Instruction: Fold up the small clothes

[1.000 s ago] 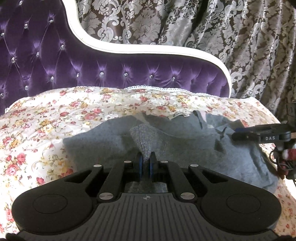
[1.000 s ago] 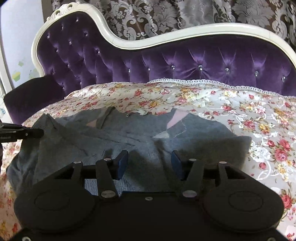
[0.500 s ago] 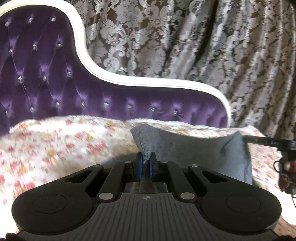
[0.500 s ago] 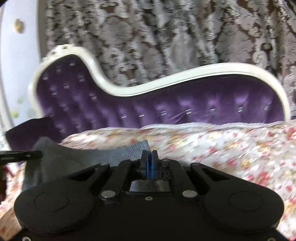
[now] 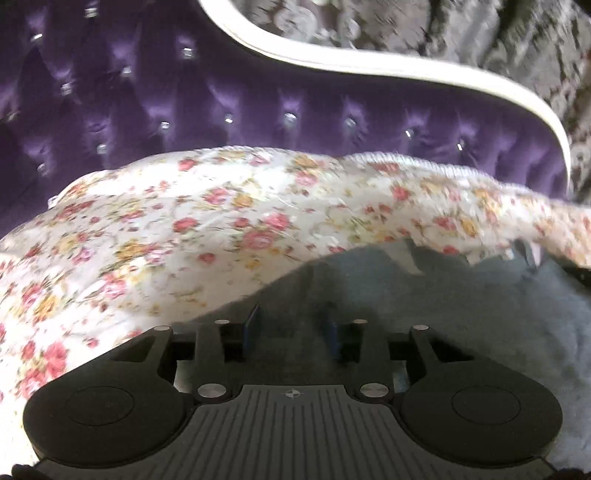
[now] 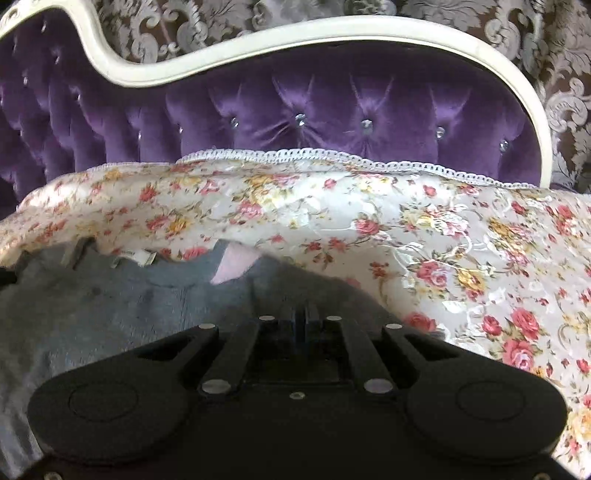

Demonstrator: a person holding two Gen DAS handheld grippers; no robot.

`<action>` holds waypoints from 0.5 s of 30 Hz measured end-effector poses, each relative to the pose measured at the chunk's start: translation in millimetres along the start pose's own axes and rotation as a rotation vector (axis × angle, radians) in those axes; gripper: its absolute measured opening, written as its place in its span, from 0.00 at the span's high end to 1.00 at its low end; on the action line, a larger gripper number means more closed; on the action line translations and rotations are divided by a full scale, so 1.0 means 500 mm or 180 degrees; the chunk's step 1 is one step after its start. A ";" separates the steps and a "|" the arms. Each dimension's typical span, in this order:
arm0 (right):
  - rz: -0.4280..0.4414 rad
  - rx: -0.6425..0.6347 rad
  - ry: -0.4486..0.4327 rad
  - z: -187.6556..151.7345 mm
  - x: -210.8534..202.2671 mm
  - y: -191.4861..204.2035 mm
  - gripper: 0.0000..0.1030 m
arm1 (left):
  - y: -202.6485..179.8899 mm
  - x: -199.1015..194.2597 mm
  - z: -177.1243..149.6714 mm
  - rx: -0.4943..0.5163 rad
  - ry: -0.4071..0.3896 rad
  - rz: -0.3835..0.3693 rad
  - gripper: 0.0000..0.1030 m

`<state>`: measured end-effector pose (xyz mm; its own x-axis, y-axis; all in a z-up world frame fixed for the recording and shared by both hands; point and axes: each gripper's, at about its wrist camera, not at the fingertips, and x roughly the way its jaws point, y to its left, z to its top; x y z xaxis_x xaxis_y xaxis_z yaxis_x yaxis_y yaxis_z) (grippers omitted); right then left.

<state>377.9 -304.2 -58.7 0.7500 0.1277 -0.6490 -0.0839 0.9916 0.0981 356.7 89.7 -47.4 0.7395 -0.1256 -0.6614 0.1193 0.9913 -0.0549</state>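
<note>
A grey knit garment (image 5: 461,295) lies on the floral cover, folded over on itself, its collar end with a white label (image 6: 135,258) and pink lining (image 6: 232,264) toward the sofa back. My left gripper (image 5: 291,330) sits low over the garment's left part. Its jaws are opening, the blue pads (image 5: 253,328) stand apart, and grey cloth lies loose between and under them. My right gripper (image 6: 300,321) is shut on the garment (image 6: 110,306) at its right part, pads together with grey fabric bunched around the fingertips.
A floral quilted cover (image 5: 221,221) (image 6: 443,240) with a lace edge spreads over the seat. Behind it rises a purple tufted backrest (image 5: 258,103) (image 6: 332,103) with a white curved frame, and a patterned curtain (image 5: 480,29) hangs beyond.
The right gripper shut on the garment's near edge. Both grippers lifted that edge, carried it toward the sofa back and came down. The left jaws have now parted and the cloth has slipped from them.
</note>
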 end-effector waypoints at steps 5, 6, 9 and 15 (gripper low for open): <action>-0.0039 -0.0040 -0.0274 0.006 -0.059 -0.006 0.61 | 0.011 -0.092 -0.012 0.0136 -0.0205 -0.0014 0.58; 0.0017 -0.0065 -0.0322 0.006 -0.075 -0.002 0.61 | 0.008 -0.111 -0.018 0.0178 -0.0219 -0.0062 0.55; 0.0175 -0.0147 -0.0423 -0.001 -0.116 0.014 0.61 | -0.003 -0.154 -0.047 0.0288 -0.0212 -0.0205 0.51; 0.0463 -0.0410 -0.0456 -0.034 -0.161 0.081 0.55 | -0.026 -0.154 -0.125 0.0477 0.0057 -0.0220 0.50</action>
<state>303.0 -274.0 -15.1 0.8086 0.2745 -0.5205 -0.2740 0.9584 0.0797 256.7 88.7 -42.7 0.7143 -0.1913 -0.6732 0.2679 0.9634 0.0105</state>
